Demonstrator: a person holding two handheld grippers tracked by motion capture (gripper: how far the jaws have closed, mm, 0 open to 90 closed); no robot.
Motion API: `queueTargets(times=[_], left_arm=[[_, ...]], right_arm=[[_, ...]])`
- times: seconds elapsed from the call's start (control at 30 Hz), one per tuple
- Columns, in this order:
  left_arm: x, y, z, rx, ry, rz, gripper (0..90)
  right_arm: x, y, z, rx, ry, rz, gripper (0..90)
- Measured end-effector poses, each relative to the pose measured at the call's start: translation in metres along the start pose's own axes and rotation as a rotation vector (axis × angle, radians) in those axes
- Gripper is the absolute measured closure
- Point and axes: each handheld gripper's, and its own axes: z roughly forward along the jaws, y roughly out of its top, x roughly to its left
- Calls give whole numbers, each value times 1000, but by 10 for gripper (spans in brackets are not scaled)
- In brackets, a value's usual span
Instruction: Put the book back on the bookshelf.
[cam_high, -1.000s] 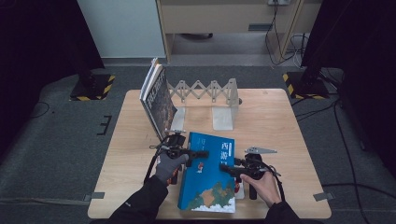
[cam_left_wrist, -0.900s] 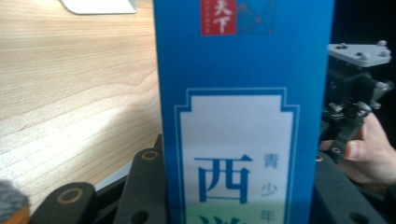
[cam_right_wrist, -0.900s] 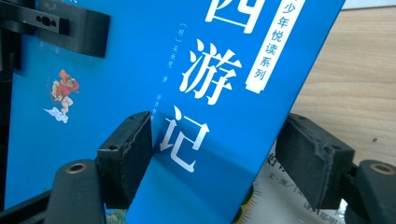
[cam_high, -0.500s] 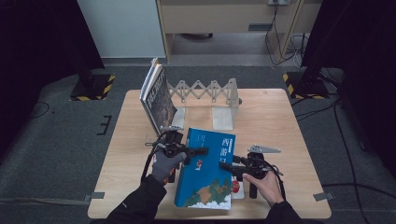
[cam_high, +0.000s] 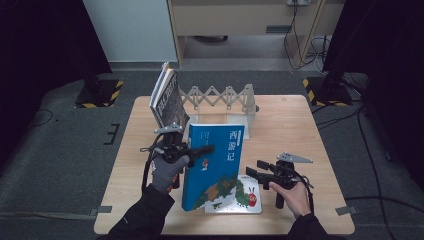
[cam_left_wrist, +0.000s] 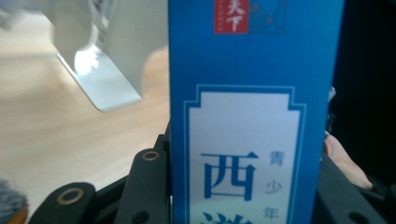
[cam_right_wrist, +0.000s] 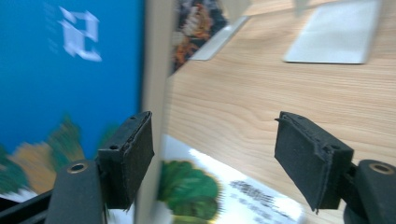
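In the high view a blue book (cam_high: 215, 165) with white Chinese title characters stands tilted up over the front of the wooden table (cam_high: 300, 125). My left gripper (cam_high: 200, 150) is shut on its left edge; in the left gripper view the book (cam_left_wrist: 252, 116) sits squeezed between the two black jaws of my left gripper (cam_left_wrist: 243, 186). My right gripper (cam_high: 252, 172) is open beside the book's right edge. In the right gripper view the blue cover (cam_right_wrist: 70, 84) and its pale page edge run past the left pad (cam_right_wrist: 128, 158) of my right gripper (cam_right_wrist: 217, 158), whose right pad is far off.
A white picture book (cam_high: 245, 197) with a caterpillar lies flat under the blue book. A folding wooden rack (cam_high: 220, 97) with a metal bookend (cam_right_wrist: 331, 37) stands at the back. At its left end, two or three books (cam_high: 167, 97) lean.
The blue book has swung up from nearly flat to steeply tilted as my left gripper rose with it. The picture book underneath has come into sight. My right gripper barely shifted.
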Motion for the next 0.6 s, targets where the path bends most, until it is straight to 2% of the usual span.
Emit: queueTargets(times=[0.13, 0.2, 0.27, 0.33, 0.4, 0.5, 0.6], left_arm=[[-3, 7, -11, -39, 27, 18, 613], [-4, 10, -16, -57, 43, 23, 613], [-5, 13, -20, -68, 58, 29, 613], [-4, 16, -24, -80, 67, 31, 613], [-4, 20, -28, -92, 78, 30, 613], [-6, 27, -35, -114, 94, 45, 613], [-9, 37, -39, -128, 124, 66, 613]], right_arm=[[-10, 0, -3, 25, -81, -23, 284], [-16, 0, -5, 47, -159, -70, 272], [-23, -3, -7, 82, -241, -88, 250], [-32, -7, -8, 114, -294, -93, 240], [-39, -9, -8, 157, -353, -124, 225], [-47, -12, -8, 200, -405, -152, 195], [-51, -14, -7, 228, -425, -155, 179]])
